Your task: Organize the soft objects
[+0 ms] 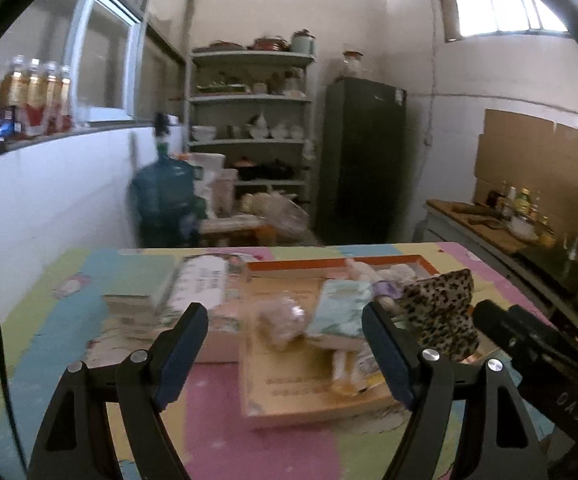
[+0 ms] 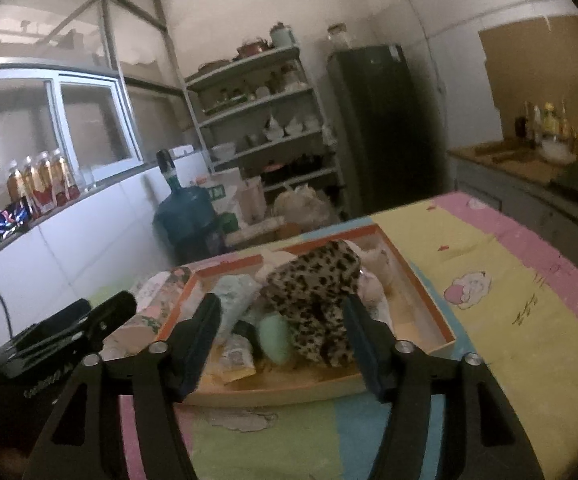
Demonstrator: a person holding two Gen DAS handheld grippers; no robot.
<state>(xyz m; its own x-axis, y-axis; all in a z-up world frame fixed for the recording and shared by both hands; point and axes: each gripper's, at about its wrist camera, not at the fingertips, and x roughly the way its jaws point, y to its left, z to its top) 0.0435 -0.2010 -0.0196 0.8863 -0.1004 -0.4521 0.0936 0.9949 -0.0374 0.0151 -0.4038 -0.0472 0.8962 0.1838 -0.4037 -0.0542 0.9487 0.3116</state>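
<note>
The right hand-held gripper [image 2: 283, 338] stands wide with nothing pressed between its pads; the leopard-print soft piece [image 2: 317, 300] rises just beyond its fingertips and lies loose. The left hand-held gripper [image 1: 285, 346] is likewise spread wide and empty, poised above the near edge of the orange-rimmed tray [image 2: 425, 300].

The main risk, as I judge it, is that the leopard-print piece sits heaped on top of the pile and leans toward the tray's near side; a nudge from either gripper could tip it over the low rim onto the surface [image 2: 509, 280]. A careless closing could also catch two soft things at once, since they overlap and give way easily. Both views are blurred, so aiming into the pile is uncertain.

The tray sits in the middle of the surface, nearer its far edge. It holds the leopard-print piece, a pale mint pouch [image 2: 235, 294], a mint-green rounded thing [image 2: 275, 338], a small printed packet [image 2: 235, 360] near the near-left corner, and pale plush items [image 2: 377, 280] toward the far right corner. A printed box [image 1: 199, 284] lies just outside the tray's left side.
</note>
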